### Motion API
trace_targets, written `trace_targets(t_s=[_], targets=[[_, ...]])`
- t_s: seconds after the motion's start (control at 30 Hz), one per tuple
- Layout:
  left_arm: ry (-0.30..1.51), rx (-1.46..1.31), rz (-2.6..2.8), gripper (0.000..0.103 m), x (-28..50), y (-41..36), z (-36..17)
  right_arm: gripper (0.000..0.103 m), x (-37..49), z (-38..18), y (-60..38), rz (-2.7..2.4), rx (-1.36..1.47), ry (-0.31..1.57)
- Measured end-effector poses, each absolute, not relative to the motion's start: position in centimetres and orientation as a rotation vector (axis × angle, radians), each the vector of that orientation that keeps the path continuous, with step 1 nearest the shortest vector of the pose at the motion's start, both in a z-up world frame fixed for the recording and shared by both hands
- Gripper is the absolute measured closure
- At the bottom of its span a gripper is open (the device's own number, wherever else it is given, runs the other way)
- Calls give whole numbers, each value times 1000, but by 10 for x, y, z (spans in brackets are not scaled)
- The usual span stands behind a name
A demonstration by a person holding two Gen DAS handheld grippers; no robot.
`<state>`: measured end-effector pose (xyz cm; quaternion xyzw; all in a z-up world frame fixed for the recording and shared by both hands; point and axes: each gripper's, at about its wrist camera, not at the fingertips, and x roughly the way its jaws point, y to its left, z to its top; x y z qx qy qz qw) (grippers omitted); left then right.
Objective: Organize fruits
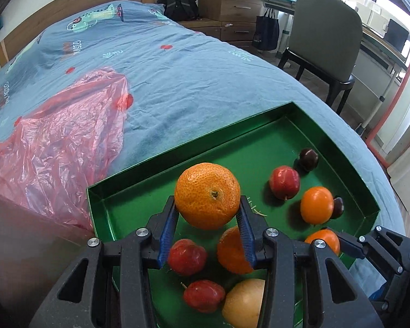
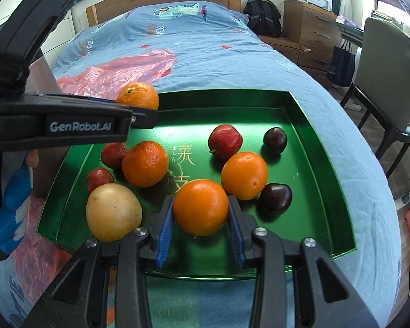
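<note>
A green tray [image 2: 309,114] lies on the bed and holds several fruits. My left gripper [image 1: 207,213] is shut on a rough-skinned orange [image 1: 207,195], held above the tray's left part; it also shows in the right wrist view [image 2: 138,95]. My right gripper [image 2: 201,213] is shut on a smooth orange [image 2: 201,206] low over the tray's near edge; it also shows in the left wrist view [image 1: 324,239]. In the tray lie two more oranges [image 2: 244,175] [image 2: 145,162], red apples [image 2: 225,140], dark plums [image 2: 275,198] and a yellow pear [image 2: 113,211].
A crumpled pink plastic bag [image 1: 68,136] lies on the blue bedsheet [image 1: 177,68] left of the tray. A grey chair [image 1: 325,41] stands beside the bed on the right, with wooden drawers [image 1: 229,2] and a black backpack [image 1: 179,1] behind.
</note>
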<state>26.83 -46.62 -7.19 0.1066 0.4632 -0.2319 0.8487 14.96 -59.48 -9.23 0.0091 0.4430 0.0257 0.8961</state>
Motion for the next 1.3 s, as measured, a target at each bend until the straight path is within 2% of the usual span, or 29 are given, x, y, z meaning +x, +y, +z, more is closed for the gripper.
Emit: trace_targets(t_s=[0.57,0.73,0.77,0.87,0.93,1.3], targets=[[1094,191,-471,64,290,-465,-99,88,152,-104,-590,30,16,950],[1124,162,-459,60,294,-461,-101,88,150,-102,-591,27,28,962],[1130,159,-455,60,295,-461,-102,87,149,-101,-591,27,32,962],[1109,160,-442,57,292,-459,-97,74,147,-96,-591,26,29,957],[1081,159,-442,52,289,-459,-90,68,145,-93,-591,23,28,956],[916,182,-513,45,232,-446,-26,67,114,-63,-592,9,71,905]])
